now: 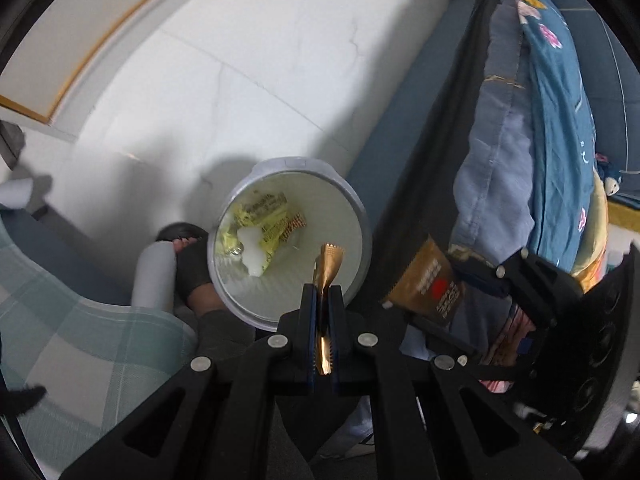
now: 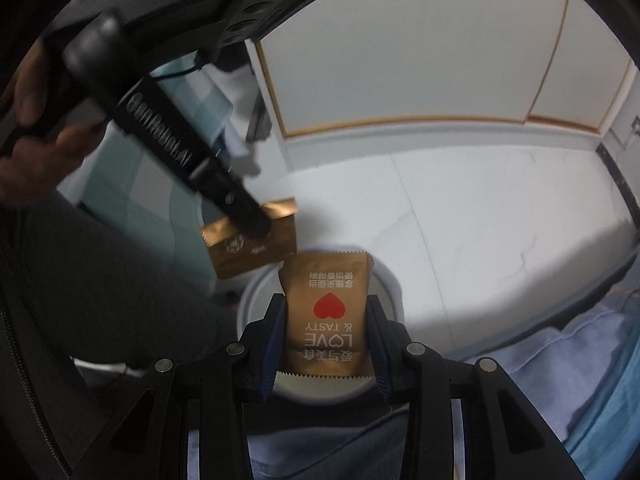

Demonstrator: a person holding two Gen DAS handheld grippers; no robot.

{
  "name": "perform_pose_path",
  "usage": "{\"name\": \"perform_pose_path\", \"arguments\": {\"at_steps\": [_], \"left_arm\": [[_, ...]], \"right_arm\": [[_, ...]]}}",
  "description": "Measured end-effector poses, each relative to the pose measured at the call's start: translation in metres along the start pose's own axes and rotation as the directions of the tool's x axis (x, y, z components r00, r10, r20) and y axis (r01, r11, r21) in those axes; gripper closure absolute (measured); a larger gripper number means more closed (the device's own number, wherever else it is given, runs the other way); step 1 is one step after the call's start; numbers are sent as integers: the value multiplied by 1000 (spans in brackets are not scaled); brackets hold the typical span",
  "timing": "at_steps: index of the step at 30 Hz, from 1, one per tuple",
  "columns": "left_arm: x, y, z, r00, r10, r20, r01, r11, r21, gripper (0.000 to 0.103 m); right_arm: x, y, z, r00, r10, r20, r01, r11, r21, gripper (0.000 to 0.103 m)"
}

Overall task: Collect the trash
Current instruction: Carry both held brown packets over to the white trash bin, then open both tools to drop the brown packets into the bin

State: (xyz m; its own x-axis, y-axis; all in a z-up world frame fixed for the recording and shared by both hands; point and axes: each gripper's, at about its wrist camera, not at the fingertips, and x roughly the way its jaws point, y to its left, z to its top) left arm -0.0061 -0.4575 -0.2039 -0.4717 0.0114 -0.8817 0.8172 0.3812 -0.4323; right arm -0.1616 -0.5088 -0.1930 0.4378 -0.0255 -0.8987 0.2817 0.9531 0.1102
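A thin gold wrapper stands edge-on between the fingers of my left gripper, which is shut on it directly above the round white trash bin. Yellow wrappers and a white tissue lie in the bin. My right gripper is shut on a gold snack packet with a red heart, above the bin's rim. In the right wrist view the left gripper holds its gold wrapper just left of the packet. The left wrist view shows the packet at the bin's right.
The bin stands on white floor tiles against a bed with blue bedding. A person's foot in a black sandal is at the bin's left. A checked cloth lies lower left. A white panel with wooden trim is behind.
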Motion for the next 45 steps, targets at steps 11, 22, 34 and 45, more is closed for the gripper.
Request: {"name": "perform_pose_path", "arguments": {"at_steps": [11, 22, 34, 45], "left_arm": [[23, 21, 25, 997, -39, -65, 38, 999, -17, 99], [50, 33, 28, 989, -51, -139, 44, 998, -52, 92], [47, 34, 27, 993, -48, -110, 44, 998, -32, 66], [35, 43, 29, 998, 4, -61, -7, 999, -52, 60]], "right_arm": [[25, 6, 3, 997, 22, -80, -26, 998, -51, 65], [52, 8, 4, 991, 32, -127, -42, 996, -83, 56], [49, 10, 0, 985, 17, -174, -36, 993, -110, 40], [54, 12, 0, 981, -5, -194, -12, 996, -88, 29]]}}
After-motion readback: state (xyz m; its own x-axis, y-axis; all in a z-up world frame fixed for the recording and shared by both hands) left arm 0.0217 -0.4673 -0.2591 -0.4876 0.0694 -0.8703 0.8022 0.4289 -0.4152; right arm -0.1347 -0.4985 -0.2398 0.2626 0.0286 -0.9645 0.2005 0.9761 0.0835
